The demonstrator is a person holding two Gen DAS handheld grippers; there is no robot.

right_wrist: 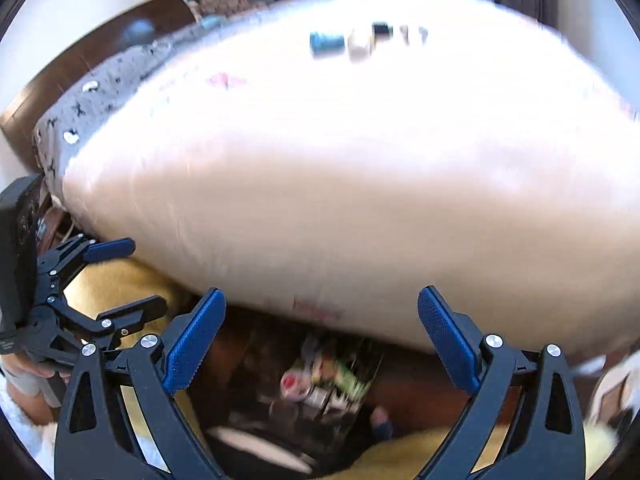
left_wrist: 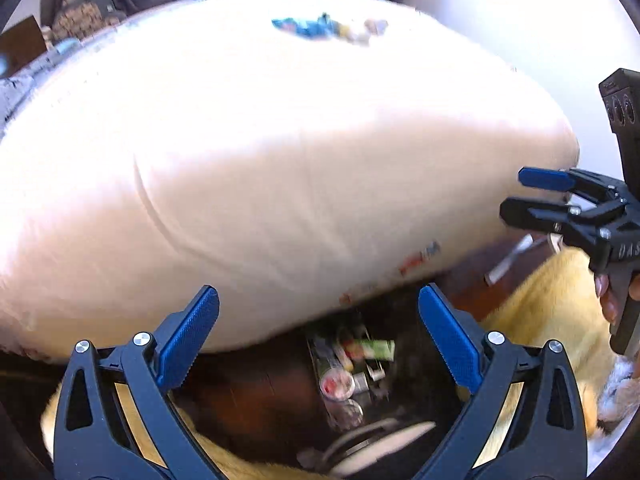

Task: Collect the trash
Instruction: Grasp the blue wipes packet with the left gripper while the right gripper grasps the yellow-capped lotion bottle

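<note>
Both sets of jaws are standing wide apart, nothing between the blue ribbed pads. The left gripper [left_wrist: 319, 344] is hanging just past the near edge of the bed, its fingers framing a dark container of mixed rubbish [left_wrist: 348, 376] that is sitting on the floor below; a green wrapper, a round clear lid with red print and some small metallic pieces are lying inside it, though blur is masking finer detail. The right gripper [right_wrist: 322, 346] is hovering over the same container [right_wrist: 324, 384], which is showing in that view as a smeared jumble of green, red and white. In the left wrist view the right gripper [left_wrist: 520, 196] is appearing at the far right edge, held by a hand, its two fingers parted and reaching toward the bed's corner. In the right wrist view the left gripper [right_wrist: 132, 280] is appearing at the left edge, likewise parted.

A yellow fluffy rug [left_wrist: 548, 300] is lying on the floor beside the container. The large cream-white bed cover [left_wrist: 280, 152] is filling most of both views. Far across it, well apart from both grippers, a cluster of loose trash [left_wrist: 320, 28] is lying on the cover: blue crumpled pieces and pale scraps. A grey patterned blanket [right_wrist: 100, 96] is bordering the bed's left side.
</note>
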